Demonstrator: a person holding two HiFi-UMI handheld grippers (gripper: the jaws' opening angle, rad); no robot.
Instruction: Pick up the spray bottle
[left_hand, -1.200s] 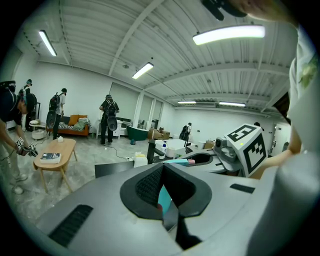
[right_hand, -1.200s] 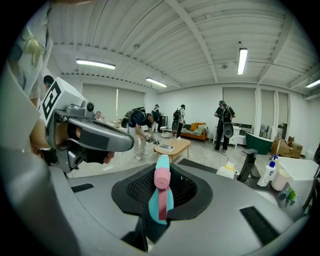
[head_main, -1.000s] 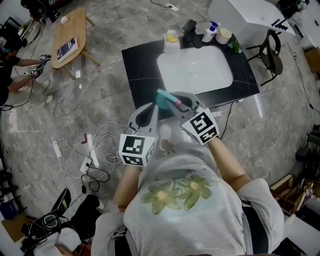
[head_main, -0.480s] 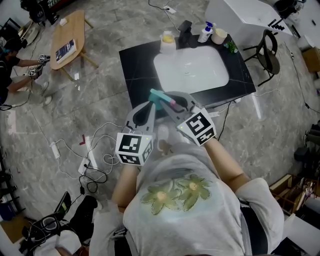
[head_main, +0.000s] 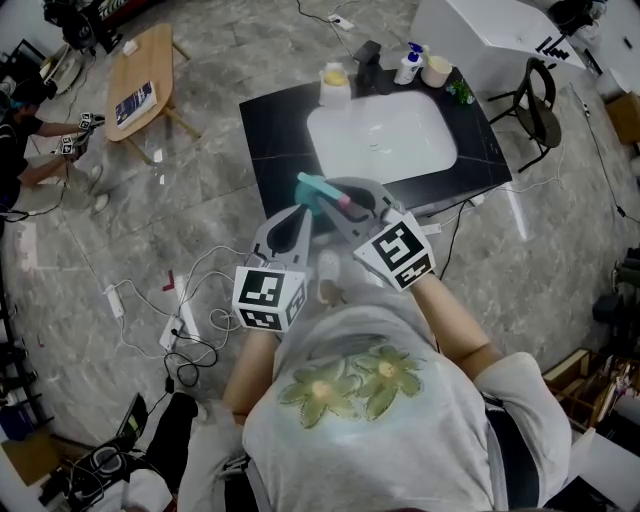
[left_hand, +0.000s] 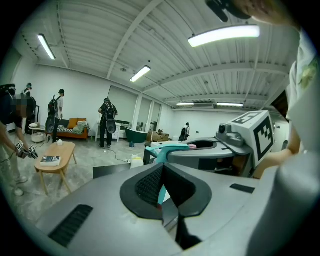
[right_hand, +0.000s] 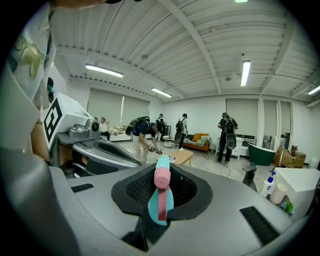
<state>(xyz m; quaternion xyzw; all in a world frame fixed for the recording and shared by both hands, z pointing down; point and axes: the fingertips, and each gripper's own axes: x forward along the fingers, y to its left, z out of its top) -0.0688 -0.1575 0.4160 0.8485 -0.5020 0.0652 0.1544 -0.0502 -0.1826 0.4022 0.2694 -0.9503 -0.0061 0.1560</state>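
Note:
A teal spray bottle head with a pink trigger and nozzle (right_hand: 161, 192) sits between the jaws of my right gripper (right_hand: 160, 200), which is shut on it. In the head view the spray bottle (head_main: 316, 189) is held above the floor, just in front of the black counter's near edge, in the right gripper (head_main: 335, 200). Its body is hidden. My left gripper (head_main: 300, 215) hangs close beside it on the left. In the left gripper view the left gripper (left_hand: 162, 192) has its jaws together, and the teal bottle (left_hand: 172, 148) shows just beyond them.
A black counter (head_main: 275, 130) with a white sink basin (head_main: 380, 135) stands ahead. At its back are a white spray bottle with a blue head (head_main: 408, 65), a yellow-topped container (head_main: 337, 80) and a cup (head_main: 437, 70). Cables and power strips (head_main: 185, 320) lie on the floor at left; a chair (head_main: 535, 110) stands at right.
Both grippers keep the same pose and the right one keeps its hold on the bottle. The counter has shifted slightly up and left in the head view.

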